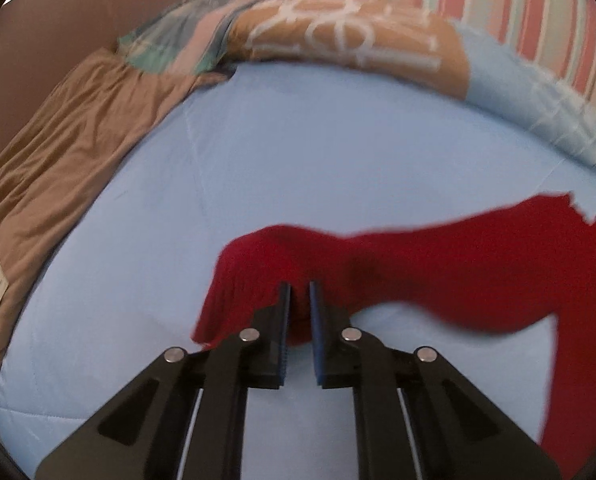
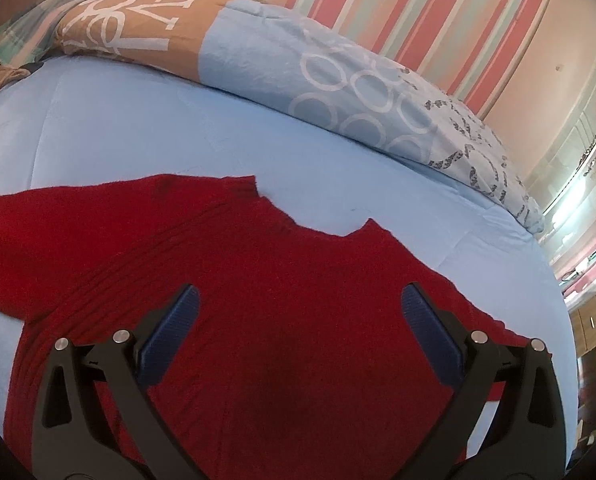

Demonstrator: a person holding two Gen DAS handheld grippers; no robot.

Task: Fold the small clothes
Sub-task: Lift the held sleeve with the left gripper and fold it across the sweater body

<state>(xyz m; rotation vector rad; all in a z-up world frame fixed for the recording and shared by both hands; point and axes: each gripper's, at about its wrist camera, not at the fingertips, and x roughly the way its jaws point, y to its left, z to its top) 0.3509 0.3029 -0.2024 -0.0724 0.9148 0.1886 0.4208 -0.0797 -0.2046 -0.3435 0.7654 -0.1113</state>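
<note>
Pinching red sweater [image 1: 437,272] sleeve end with left tongs [image 1: 299,292] pressed together, sleeve running off toward 3 o'clock to body flat on bed [image 2: 138,128], right tongs [image 2: 298,304] spread wide right over body, collar at 12.

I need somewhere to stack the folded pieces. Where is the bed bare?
Bare blue sheet lies between the red sweater and the patterned duvet, and right of the brown garment. The near side is crowded: the sweater covers it, under both grippers.
</note>
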